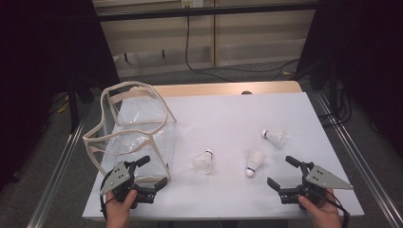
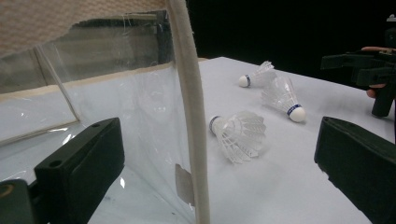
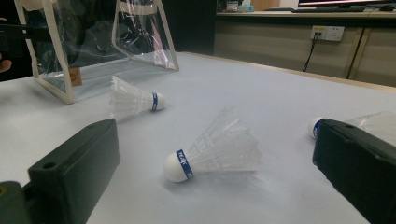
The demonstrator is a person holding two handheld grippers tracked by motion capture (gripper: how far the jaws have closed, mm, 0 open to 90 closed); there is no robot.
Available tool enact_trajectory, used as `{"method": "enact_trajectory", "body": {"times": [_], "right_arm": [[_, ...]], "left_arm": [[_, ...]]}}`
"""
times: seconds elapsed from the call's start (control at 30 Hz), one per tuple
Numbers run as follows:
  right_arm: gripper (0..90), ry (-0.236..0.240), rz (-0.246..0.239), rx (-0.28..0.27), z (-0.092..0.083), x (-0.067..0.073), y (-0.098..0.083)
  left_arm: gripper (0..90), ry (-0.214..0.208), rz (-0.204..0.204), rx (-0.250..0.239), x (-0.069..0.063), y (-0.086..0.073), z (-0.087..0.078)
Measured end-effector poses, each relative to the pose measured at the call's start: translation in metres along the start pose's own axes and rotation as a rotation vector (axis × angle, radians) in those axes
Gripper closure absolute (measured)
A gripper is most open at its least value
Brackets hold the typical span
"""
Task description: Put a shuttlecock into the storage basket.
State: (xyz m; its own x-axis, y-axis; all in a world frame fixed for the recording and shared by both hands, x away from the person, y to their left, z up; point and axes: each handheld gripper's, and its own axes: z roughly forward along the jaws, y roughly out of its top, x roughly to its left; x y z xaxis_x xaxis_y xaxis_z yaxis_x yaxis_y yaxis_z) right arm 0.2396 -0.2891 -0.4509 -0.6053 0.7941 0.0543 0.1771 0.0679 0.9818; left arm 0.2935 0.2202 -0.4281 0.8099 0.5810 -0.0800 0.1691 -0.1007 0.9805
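Three shuttlecocks lie on the white table (image 1: pixel 228 114): the left shuttlecock (image 1: pixel 203 162) near the clear bag (image 1: pixel 138 133), the middle shuttlecock (image 1: pixel 254 162) just ahead of the right gripper (image 1: pixel 284 172), the far shuttlecock (image 1: pixel 274 137) beyond it. The left gripper (image 1: pixel 153 172) sits at the bag's front corner. Both grippers gape wide, holding nothing.

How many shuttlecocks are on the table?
3. One lies beside the clear bag, one mid-table in front of the right tool, one farther back right. None visible inside the bag.
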Motion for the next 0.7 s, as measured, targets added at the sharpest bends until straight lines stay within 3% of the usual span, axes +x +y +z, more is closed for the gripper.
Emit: {"method": "enact_trajectory", "body": {"times": [0.7], "right_arm": [[0.4,-0.005,-0.003,-0.005,0.0001,-0.0011,0.0008]], "left_arm": [[1.7,-0.047,-0.002,0.003,-0.0082,0.002,0.006]]}}
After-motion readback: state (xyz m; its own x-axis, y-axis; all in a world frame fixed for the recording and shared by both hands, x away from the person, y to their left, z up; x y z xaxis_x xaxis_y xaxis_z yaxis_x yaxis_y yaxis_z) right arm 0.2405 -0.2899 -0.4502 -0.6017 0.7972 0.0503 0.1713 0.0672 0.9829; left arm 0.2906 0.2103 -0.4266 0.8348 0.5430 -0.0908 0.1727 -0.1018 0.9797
